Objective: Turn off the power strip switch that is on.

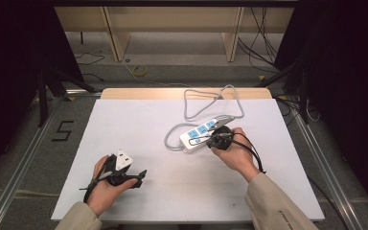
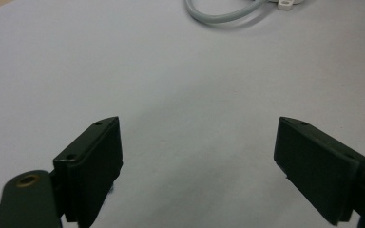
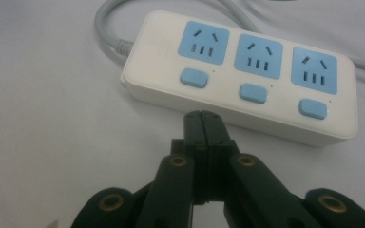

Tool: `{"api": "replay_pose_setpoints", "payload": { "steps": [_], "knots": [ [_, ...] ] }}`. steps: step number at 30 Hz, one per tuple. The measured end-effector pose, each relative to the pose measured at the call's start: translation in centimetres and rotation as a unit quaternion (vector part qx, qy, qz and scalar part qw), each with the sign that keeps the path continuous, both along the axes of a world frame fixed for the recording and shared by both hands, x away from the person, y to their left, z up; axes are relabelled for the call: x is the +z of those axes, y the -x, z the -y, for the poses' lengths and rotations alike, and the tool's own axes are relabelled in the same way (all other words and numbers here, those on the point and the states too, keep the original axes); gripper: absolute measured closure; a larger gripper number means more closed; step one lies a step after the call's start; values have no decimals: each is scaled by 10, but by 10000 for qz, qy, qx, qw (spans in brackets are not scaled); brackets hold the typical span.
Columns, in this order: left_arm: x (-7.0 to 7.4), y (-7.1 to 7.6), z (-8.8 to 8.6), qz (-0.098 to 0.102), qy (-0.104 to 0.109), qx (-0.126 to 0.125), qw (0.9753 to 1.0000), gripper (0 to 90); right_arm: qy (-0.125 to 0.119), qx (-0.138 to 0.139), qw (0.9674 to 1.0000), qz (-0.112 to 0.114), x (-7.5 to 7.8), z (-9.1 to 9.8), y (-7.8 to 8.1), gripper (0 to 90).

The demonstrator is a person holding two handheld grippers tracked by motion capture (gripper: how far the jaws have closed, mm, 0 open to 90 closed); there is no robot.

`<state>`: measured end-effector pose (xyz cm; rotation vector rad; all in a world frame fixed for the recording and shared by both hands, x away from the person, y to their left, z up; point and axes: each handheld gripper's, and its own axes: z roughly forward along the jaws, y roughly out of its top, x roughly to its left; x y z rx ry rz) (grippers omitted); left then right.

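Note:
A white power strip (image 1: pixel 199 134) (image 3: pixel 247 71) with three blue sockets and three blue switches lies right of the table's middle, its grey cable (image 1: pixel 206 103) looping toward the far edge. My right gripper (image 1: pixel 211 140) (image 3: pixel 203 116) is shut with nothing between its jaws, its tips just in front of the strip's near side, below the middle switch. My left gripper (image 1: pixel 141 175) (image 2: pixel 197 166) rests near the front left of the table, jaws wide open over bare white surface. A bend of the grey cable (image 2: pixel 218 14) shows far ahead of it.
The white table top (image 1: pixel 124 124) ends in a wooden strip at the far edge. Beyond it are wooden table legs, loose cables and a yellow coil (image 1: pixel 139 71) on the floor. Metal rails run along both sides of the table.

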<state>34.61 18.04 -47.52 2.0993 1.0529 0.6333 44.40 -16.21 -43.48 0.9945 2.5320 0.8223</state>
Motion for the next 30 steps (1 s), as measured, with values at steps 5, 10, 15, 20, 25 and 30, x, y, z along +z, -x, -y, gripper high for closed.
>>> {"api": "replay_pose_setpoints", "payload": {
  "steps": [5, 10, 15, 20, 25, 30],
  "knots": [
    [0, 0, 0, -2, -5, -1, 10000, 162, -6, -15, 10000, -17, -2, 6, 6, 889],
    [0, 0, 0, -6, -2, 1, 10000, 162, -75, -30, 10000, 20, -2, 14, 11, 877],
    [0, 0, 0, -10, -16, -8, 10000, 162, -132, -64, 9999, 27, -5, 21, 17, 847],
    [0, 0, 0, -21, -21, -6, 10000, 162, -225, -79, 9997, 43, -8, 28, 24, 818],
    [0, 0, 0, -20, -22, -2, 10000, 162, -333, -93, 9994, 9, -12, 34, 30, 766],
    [0, 0, 0, -21, -23, -3, 10000, 162, -398, -82, 9992, -44, -16, 39, 37, 736]
  ]
}}
